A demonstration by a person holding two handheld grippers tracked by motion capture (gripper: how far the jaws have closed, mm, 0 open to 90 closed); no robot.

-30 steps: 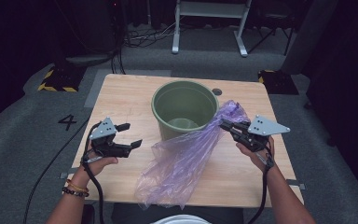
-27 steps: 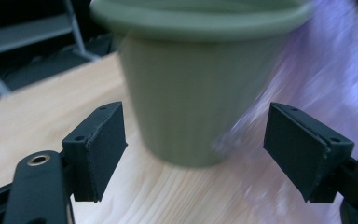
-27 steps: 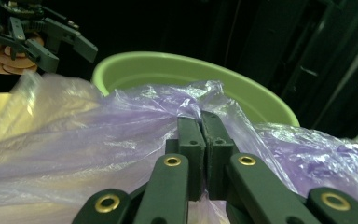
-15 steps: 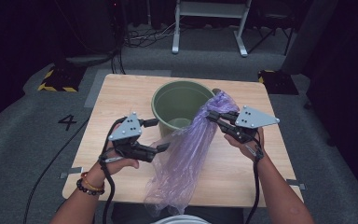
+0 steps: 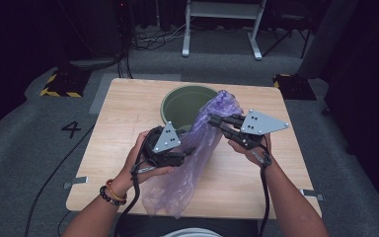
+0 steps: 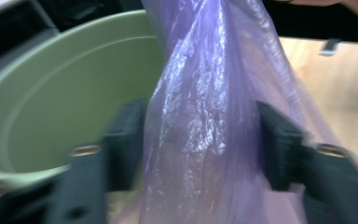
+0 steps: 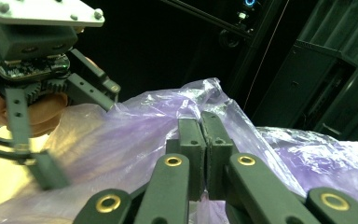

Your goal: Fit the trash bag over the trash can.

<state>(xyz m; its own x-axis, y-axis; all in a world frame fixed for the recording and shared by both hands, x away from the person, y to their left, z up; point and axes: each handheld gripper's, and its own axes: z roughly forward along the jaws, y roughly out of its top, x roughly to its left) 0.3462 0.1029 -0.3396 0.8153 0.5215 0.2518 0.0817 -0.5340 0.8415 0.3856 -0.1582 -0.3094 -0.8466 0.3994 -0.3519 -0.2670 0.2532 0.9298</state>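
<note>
Dark room, grey carpet, light wooden table at centre of the high view, floor number 4 at mid left. Green bucket stands upright on the table's upper middle, mouth up.

Purple plastic bag is your thing: it hangs stretched, long axis running from upper right, beside the bucket rim, down to lower left, where its loose end lies on the table's near edge at bottom centre. Top end points up at the bucket, bunched.

Your right gripper sits right of centre in the high view, jaws clenched on the bag's top end; in the right gripper view the two pads meet flat with film pinched between them.

Your left gripper is at centre, just left of the bag's middle. Its jaws have just been closing, and the bag hangs between them. In the left gripper view the film drops straight down the middle, black fingers on either side, blurred. Can't tell whether the pads press the film yet. Bucket fills that view's left side.
</note>
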